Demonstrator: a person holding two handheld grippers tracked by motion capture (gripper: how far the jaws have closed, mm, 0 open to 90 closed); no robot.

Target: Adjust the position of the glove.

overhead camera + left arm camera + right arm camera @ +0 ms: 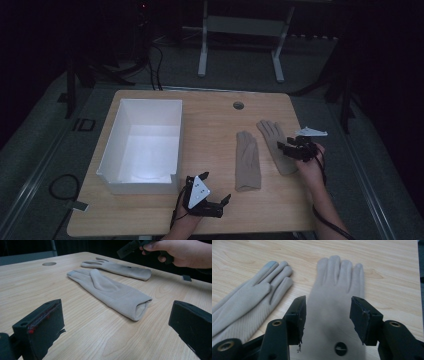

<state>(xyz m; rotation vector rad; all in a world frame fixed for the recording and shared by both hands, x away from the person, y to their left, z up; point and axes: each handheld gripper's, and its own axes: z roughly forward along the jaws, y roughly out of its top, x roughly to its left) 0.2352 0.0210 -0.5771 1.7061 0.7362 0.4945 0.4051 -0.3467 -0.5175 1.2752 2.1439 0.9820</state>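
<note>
Gloves lie side by side on the wooden table (pixel 210 120), both beige and flat, fingers pointing toward twelve o'clock in the high view. The left glove (pixel 247 161) sits near the table's middle, its open cuff at six o'clock; the right glove (pixel 278 146) lies just beside it at about two o'clock, tilted slightly, fingers leaning toward eleven.

The right gripper (pixel 289 148) hovers over the right glove's palm. In the right gripper view its jaws stand about half open, one on each side of the glove, whose small dark button shows between them; the pads press on nothing.

The left gripper (pixel 220 200) rests near the table's front edge, at about seven o'clock from the left glove. Its jaws are spread wide and empty, aimed at that glove's cuff.

A white box (pixel 116 135) stands open at nine o'clock from the gloves, well apart from them.
</note>
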